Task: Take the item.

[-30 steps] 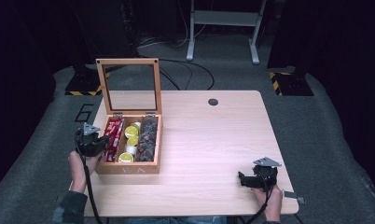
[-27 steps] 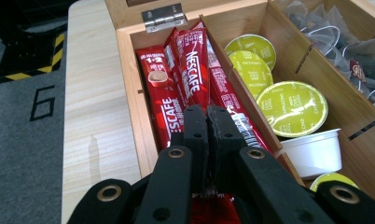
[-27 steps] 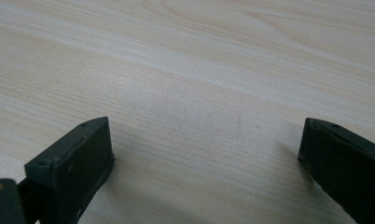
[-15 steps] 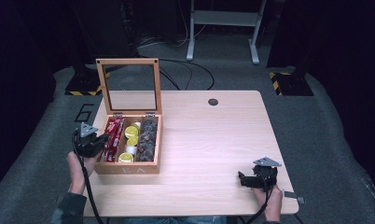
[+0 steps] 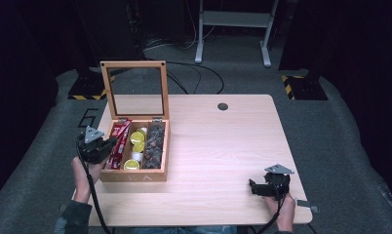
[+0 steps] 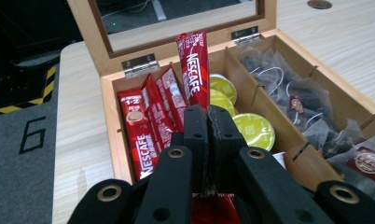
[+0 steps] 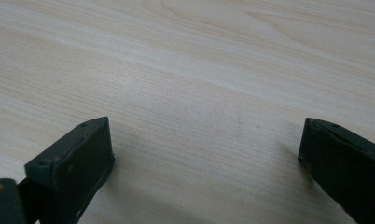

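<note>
One red sachet stands clear of its fellows in the box's left compartment as my left gripper, clamped on its lower end, lifts a little higher than half a second ago. I judge the pull-out is under way; my right gripper rests wide open on the table, unmoved.

sachet lower end hidden behind jaws
</note>
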### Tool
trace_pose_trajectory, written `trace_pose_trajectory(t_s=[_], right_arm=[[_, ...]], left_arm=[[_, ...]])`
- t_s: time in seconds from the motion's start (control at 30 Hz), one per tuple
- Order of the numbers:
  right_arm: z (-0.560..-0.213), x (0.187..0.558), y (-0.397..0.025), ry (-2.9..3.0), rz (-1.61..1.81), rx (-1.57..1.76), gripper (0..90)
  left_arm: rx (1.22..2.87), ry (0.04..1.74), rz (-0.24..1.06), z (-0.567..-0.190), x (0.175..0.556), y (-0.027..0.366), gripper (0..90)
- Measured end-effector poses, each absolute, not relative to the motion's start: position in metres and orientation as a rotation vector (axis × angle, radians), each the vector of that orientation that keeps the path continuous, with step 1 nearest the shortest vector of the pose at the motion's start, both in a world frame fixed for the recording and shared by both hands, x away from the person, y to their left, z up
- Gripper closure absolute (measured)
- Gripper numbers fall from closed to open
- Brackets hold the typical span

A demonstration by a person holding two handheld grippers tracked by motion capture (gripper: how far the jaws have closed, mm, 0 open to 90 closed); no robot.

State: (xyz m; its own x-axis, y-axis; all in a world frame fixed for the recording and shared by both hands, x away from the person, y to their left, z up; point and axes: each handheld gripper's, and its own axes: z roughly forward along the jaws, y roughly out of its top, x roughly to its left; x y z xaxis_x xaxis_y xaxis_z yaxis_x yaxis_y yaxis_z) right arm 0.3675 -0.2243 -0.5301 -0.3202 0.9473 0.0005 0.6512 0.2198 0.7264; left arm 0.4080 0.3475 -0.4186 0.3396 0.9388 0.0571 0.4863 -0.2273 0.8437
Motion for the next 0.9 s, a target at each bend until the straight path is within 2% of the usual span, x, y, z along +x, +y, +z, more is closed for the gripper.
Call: trace_pose_trajectory(t_s=[0.9], right_arm=[[-0.53,0.367,-0.224,2.054,0.885,1.474,2.2]], left_arm=[[1.851,1.13,0.756,-0.406,0.402,0.318,86.6]])
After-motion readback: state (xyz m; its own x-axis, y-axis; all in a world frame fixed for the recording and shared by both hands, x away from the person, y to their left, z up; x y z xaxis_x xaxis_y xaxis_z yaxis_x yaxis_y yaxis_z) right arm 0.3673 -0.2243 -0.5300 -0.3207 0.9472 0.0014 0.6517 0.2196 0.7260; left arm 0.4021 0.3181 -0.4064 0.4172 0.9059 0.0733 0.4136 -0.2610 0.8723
